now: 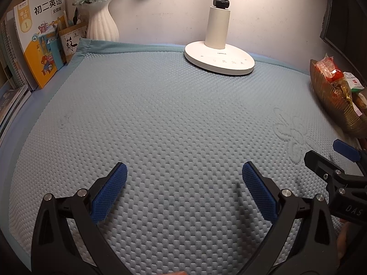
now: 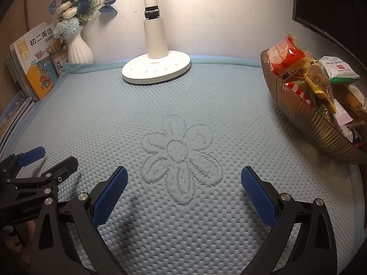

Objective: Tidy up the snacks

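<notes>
A ribbed amber bowl (image 2: 305, 123) stands at the right edge of the blue mat, heaped with wrapped snacks: a red packet (image 2: 286, 52), a white and green packet (image 2: 338, 70) and yellow wrappers (image 2: 318, 89). The same bowl (image 1: 332, 100) shows at the far right of the left wrist view. My right gripper (image 2: 183, 178) hovers open over the embossed flower (image 2: 181, 158), nothing between its fingers. My left gripper (image 1: 183, 174) is open over bare mat, empty. Each gripper shows in the other's view: the right gripper's fingers (image 1: 321, 158), the left gripper's fingers (image 2: 62, 165).
A white desk lamp base (image 1: 219, 57) sits at the back of the mat. A white vase (image 1: 102, 20) with blue flowers, a pen holder (image 1: 71, 41) and upright books (image 1: 39, 43) line the back left. A dark monitor (image 2: 330, 6) hangs at the upper right.
</notes>
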Demonstrator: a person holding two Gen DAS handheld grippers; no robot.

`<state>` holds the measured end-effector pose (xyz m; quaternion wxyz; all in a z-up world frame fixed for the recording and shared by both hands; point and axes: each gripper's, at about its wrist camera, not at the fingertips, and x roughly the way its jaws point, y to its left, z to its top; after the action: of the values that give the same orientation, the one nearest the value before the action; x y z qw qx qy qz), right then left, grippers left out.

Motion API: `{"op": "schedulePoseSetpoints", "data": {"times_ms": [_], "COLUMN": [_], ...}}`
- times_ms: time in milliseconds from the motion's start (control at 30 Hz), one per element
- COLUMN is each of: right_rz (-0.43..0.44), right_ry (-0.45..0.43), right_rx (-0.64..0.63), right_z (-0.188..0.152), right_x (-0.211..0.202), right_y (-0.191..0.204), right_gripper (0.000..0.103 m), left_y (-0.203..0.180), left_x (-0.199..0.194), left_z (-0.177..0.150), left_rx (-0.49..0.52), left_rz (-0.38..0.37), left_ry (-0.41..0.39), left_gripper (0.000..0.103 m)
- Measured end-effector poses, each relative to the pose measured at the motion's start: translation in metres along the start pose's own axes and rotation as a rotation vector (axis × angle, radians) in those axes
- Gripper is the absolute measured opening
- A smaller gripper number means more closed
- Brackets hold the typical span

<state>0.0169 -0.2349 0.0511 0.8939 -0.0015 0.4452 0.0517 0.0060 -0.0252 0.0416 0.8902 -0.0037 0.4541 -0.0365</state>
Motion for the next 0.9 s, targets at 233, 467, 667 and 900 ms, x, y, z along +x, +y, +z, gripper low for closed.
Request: {"op": "schedulePoseSetpoints", "data": {"times_ms": [233, 467, 667, 900], "right_rz": [-0.003, 0.001, 0.003, 0.002], "right_ry": [0.023, 0.023, 0.026, 0.026], "right_rx": [0.006, 0.003, 0.005, 0.006], "right_z": [0.0016, 0.0037, 0.003, 0.0026], "right_x": [0.0045, 0.0061, 0.0059, 0.0053], "right_y": [-0.001, -0.0014, -0.0022, -0.0019], "right_gripper": [0.098, 0.098, 0.098, 0.098], "left_y": [0.0019, 0.0018, 0.0006, 0.0009], "left_x": [0.0011, 0.0022, 0.003, 0.0033], "left_z": [0.0, -0.0041, -0.0054, -0.0054], "left_rx": [-0.005, 0.005, 0.015, 0.018], "left_rz": [0.0, 0.009, 0.017, 0.016], "left_ry": [0.005, -0.005, -0.006, -0.006], "left_gripper": [0.1, 0.1, 0.1, 0.1]}}
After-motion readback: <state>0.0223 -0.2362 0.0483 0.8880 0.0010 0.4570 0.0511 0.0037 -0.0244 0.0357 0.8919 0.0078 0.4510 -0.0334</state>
